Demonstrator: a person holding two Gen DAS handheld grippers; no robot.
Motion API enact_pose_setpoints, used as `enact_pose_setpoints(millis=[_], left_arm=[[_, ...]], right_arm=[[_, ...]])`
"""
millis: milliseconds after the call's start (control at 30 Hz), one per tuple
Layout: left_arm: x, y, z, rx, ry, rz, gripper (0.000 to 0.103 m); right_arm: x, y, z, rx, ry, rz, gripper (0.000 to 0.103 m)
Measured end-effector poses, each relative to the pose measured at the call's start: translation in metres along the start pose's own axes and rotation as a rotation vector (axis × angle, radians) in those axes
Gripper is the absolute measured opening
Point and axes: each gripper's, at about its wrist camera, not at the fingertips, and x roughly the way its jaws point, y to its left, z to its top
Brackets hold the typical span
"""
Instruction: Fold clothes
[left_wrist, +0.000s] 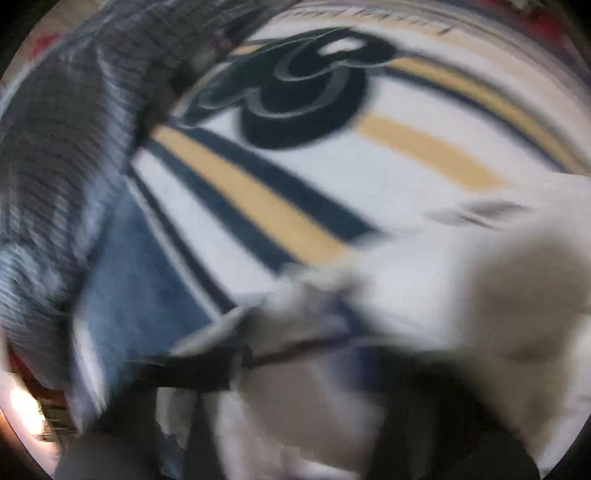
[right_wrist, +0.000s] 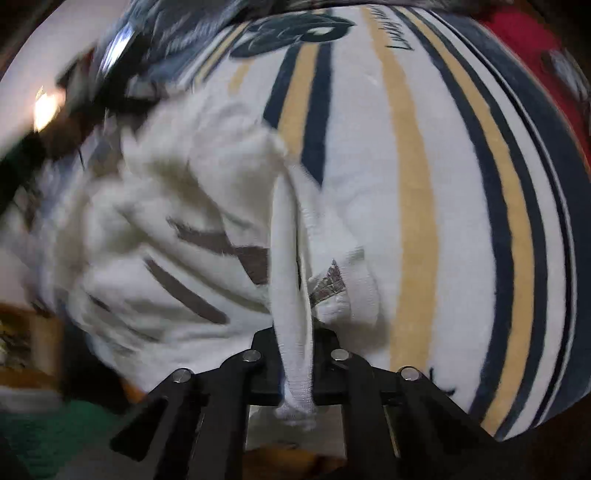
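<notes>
— Pinching a narrow fold of the white garment (right_wrist: 192, 221), the right gripper (right_wrist: 295, 354) has its fingers (right_wrist: 258, 363) clamped on that strip of cloth, which runs straight down between them and pokes out at the near end. Why hold it there, do you think?

— My guess is that it is an edge or hem. Gripped at the edge, the rest of the garment hangs and spreads away to the left, which would let it be laid flat or doubled over.

— And where does the garment lie?

— On a striped blanket (right_wrist: 424, 184), white with navy and tan bands and a dark emblem at the far end. The bulk of the cloth is bunched to the left of the right gripper, with grey bars printed on it.

— What of the left gripper (left_wrist: 236, 365)?

— Its view is badly smeared. Something dark shows at the near edge with pale cloth gathered around it. I judge its fingers are together, probably on part of the same white garment, but the blur hides the contact.

— The poses?

— Both point steeply down at the blanket. In the right view a blurred dark shape at the far left may be the other gripper; I cannot tell for sure.

— Anything else close by?

— A grey knitted garment (left_wrist: 59, 147) lies at the far left of the blanket, apart from the white one, seemingly waiting its turn.
</notes>
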Motion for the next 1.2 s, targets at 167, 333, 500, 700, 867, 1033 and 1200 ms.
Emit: enact_pose_setpoints(millis=[167,333,500,700,867,1033,1200], left_arm=[[-0.055,0.043,-0.021,-0.206,-0.125,0.010,0.005],[-0.089,0.193,-0.001,-0.635,-0.211,0.144,0.006],[-0.069,0.270,0.042,-0.699,-0.106,0.383,0.013],[-0.039,0.254,-0.005,-0.753,0.003,0.233,0.050],[-0.052,0.146,-0.054,-0.772,-0.052,-0.163,0.063],[-0.032,0.011,-0.052,-0.706,0.063,-0.181,0.073],[-0.012,-0.023,-0.040,-0.850,0.123,-0.088,0.067]], right_arm=[[-0.054,0.003,0.072,-0.124,-0.084,-0.116,0.007],[-0.080,0.007,0.217,-0.327,-0.186,-0.333,0.007],[-0.024,0.023,0.384,-0.401,-0.196,-0.614,0.077],[0.013,0.031,0.364,-0.234,-0.076,-0.226,0.082],[0.014,0.062,0.275,-0.340,-0.076,-0.016,0.082],[0.043,0.090,0.226,-0.483,-0.068,-0.053,0.082],[0.090,0.097,0.214,-0.525,0.039,-0.118,0.025]])
